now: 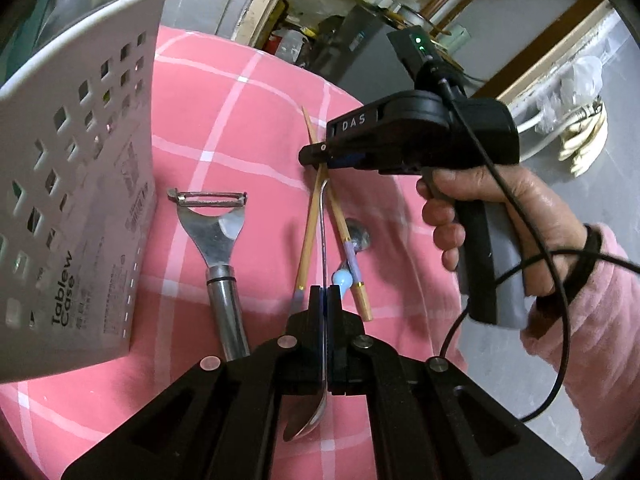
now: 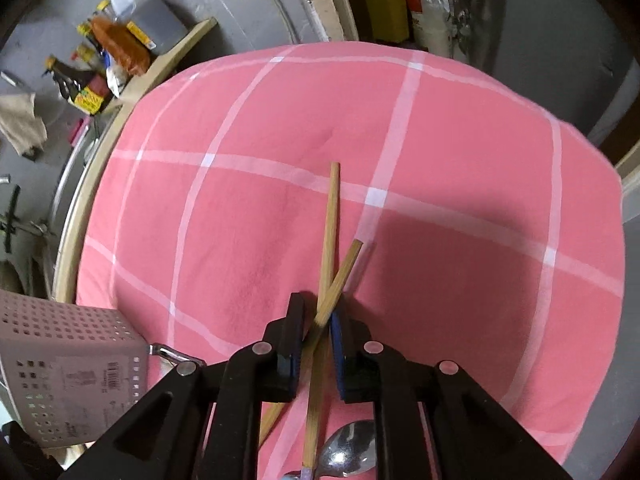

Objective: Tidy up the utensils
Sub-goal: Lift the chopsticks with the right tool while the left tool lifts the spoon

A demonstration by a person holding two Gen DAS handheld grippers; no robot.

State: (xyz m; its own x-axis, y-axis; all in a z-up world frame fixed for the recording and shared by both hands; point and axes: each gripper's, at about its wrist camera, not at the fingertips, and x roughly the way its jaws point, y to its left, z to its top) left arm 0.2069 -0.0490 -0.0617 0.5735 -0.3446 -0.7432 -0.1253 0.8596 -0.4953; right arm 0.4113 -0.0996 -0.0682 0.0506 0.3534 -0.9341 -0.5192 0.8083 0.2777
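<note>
A: Left gripper (image 1: 324, 292), black two-finger tool with blue pads, at lower centre of the left wrist view. Jaws clamped on the long metal spoon (image 1: 323, 240). The handle runs away from the camera toward mid-frame; the bowl hangs back under the tool at the bottom.

B: Right gripper (image 2: 316, 316)?

A: Closed on the pair of bamboo chopsticks (image 2: 330, 240). The two sticks cross right between the pads, tips fanning toward the upper centre of the right wrist view.

B: So both tools are loaded. Where does the load go?

A: My reading: the white perforated plastic utensil case (image 1: 76, 184), standing upright at the left edge of the left view. In the right wrist view it sits at the lower left.

B: Which hand is nearer?

A: The left, I judge. The case fills the frame just beside it. The spoon's long axis lies roughly along the cloth, so it needs tipping upright before it drops in.

B: Hand pose?

A: The right hand (image 1: 500, 216) wraps the pistol grip at right of the left view, pink sleeve behind, tool pointing left and down onto the sticks. The left tool angles down at the pink checked cloth (image 2: 460, 160).

B: Anything else on the cloth?

A: A steel Y-shaped peeler (image 1: 216, 236), beside the case, untouched. A second spoon (image 2: 348, 452) lies under the sticks near the bottom of the right view.
</note>
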